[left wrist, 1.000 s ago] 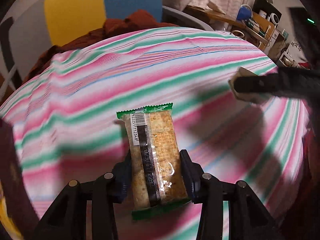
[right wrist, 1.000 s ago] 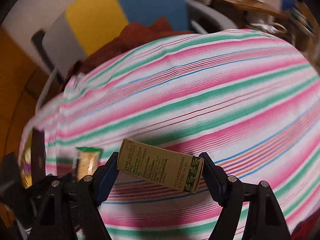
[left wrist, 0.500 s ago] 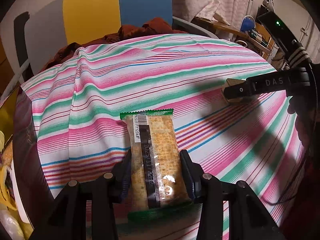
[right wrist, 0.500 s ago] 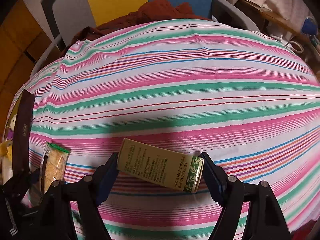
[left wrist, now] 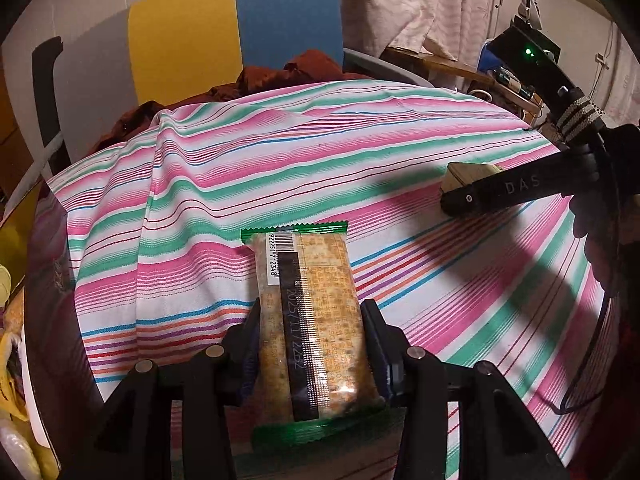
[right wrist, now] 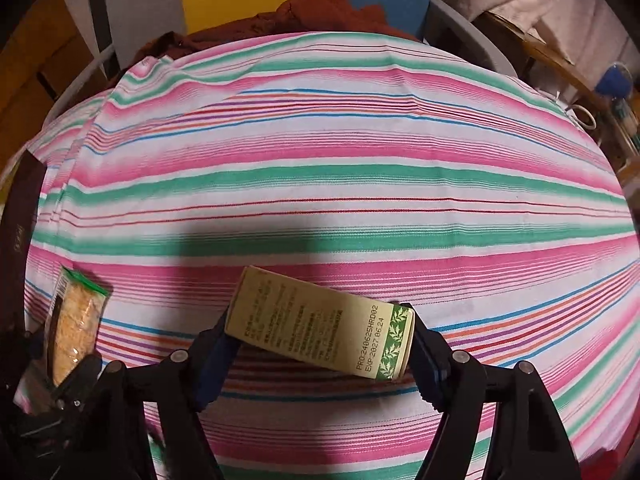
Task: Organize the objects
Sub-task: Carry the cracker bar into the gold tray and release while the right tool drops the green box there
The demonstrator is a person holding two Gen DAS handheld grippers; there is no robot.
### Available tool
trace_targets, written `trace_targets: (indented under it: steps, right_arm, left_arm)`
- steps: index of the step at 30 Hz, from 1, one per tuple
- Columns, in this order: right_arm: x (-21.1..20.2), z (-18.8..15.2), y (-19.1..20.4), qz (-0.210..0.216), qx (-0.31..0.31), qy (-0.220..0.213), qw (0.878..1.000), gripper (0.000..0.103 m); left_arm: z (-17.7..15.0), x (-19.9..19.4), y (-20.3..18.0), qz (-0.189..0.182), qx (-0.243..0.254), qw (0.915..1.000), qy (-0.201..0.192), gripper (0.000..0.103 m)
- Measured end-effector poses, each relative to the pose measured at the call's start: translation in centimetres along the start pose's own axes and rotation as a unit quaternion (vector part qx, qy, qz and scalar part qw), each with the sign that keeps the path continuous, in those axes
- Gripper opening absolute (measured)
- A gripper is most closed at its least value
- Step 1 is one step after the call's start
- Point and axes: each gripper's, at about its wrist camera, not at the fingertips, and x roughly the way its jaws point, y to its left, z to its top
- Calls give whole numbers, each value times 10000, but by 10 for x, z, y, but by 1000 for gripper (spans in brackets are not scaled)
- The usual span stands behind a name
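My left gripper (left wrist: 310, 344) is shut on a cracker packet (left wrist: 308, 312), clear wrap with green ends and a barcode, held lengthwise just above the striped tablecloth (left wrist: 280, 168). My right gripper (right wrist: 320, 340) is shut on a pale green carton (right wrist: 320, 324) with a leaf band and printed dates, clamped end to end and tilted. In the left wrist view the right gripper (left wrist: 456, 196) comes in from the right, the carton (left wrist: 464, 174) peeking past its finger. In the right wrist view the cracker packet (right wrist: 74, 320) shows at lower left.
Pink, green and white striped cloth (right wrist: 320, 184) covers a round table. A chair with a yellow and blue back (left wrist: 236, 28) stands behind it, a dark red garment (left wrist: 280, 72) draped on it. Cluttered shelves (left wrist: 508, 76) are at far right. Yellow bags (left wrist: 8, 380) lie at the left edge.
Both views have drawn back and steadied, showing more of the table and chair. Each gripper keeps the same hold on its item.
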Motion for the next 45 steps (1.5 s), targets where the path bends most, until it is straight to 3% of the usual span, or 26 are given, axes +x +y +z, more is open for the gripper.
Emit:
trace_targets:
  steps: [12,22,30,41,45]
  right_arm:
    - [-4,-3,2,-80,-176,-136,9997,76]
    - [-6,-5,11,-268,-341,-241,9988,76]
    - [-2,-2,23,-386,-382,-279,9981,76]
    - [-8,-7,31,-712,-195,-176,9971,76]
    - [-12,-9,50,-571,-214,-128,9981,76]
  left_arm:
    - [-1,-13,-5,137,35,9999,57,45]
    - [11,-84,3,185,10,9976,-670,45]
    - [7,-130,34,492,-225,9933,-1025,45]
    - [-14,-151,84,725,-774,9889,-1043,45]
    - [-21,-154,97,753,-916,9875,-1038,45]
